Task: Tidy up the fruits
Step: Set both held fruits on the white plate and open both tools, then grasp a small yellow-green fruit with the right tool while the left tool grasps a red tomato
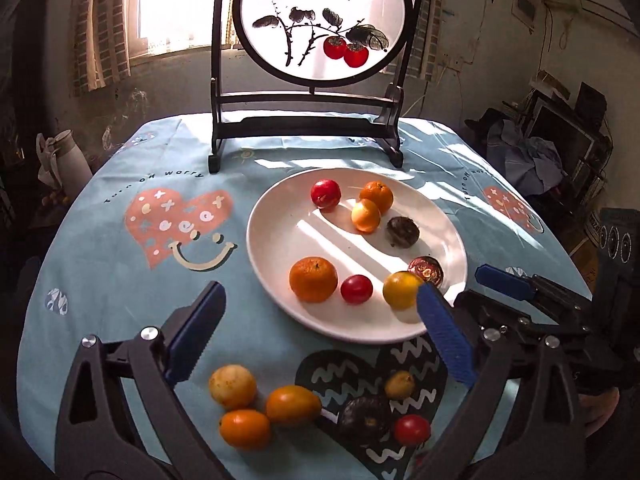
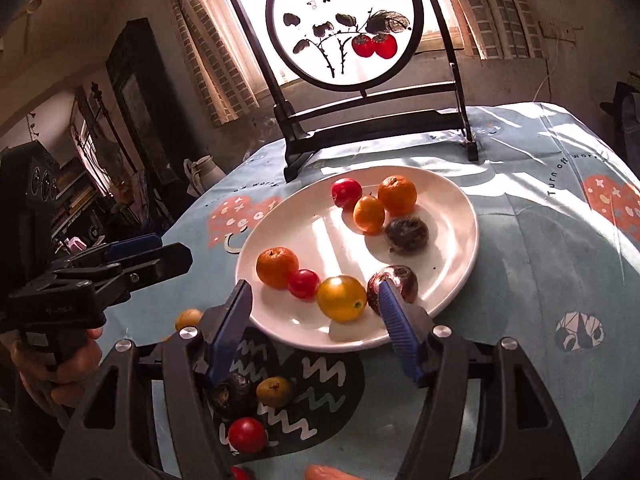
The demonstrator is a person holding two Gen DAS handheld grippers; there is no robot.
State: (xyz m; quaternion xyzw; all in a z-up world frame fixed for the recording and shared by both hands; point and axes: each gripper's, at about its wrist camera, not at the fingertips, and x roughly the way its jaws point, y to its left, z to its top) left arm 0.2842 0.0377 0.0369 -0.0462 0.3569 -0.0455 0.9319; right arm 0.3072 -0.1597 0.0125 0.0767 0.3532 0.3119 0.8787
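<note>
A white plate (image 1: 280,248) (image 2: 448,264) holds several fruits: oranges, red tomatoes, a yellow fruit (image 1: 400,290) (image 2: 341,298) and dark passion fruits (image 2: 400,280). More fruits lie on the cloth in front of the plate: yellow and orange ones (image 1: 292,405), a dark one (image 1: 364,418) (image 2: 230,394), a red tomato (image 1: 412,429) (image 2: 247,435). My left gripper (image 1: 320,332) is open and empty, over the plate's near rim. My right gripper (image 2: 314,328) is open and empty, over the plate's near edge; it also shows in the left wrist view (image 1: 504,280).
A dark wooden stand with a round painted screen (image 1: 324,20) (image 2: 344,24) stands at the table's back. The table has a blue patterned cloth (image 1: 120,280). A white jug (image 1: 64,160) stands off the table's left edge. Clutter lies to the right (image 1: 560,152).
</note>
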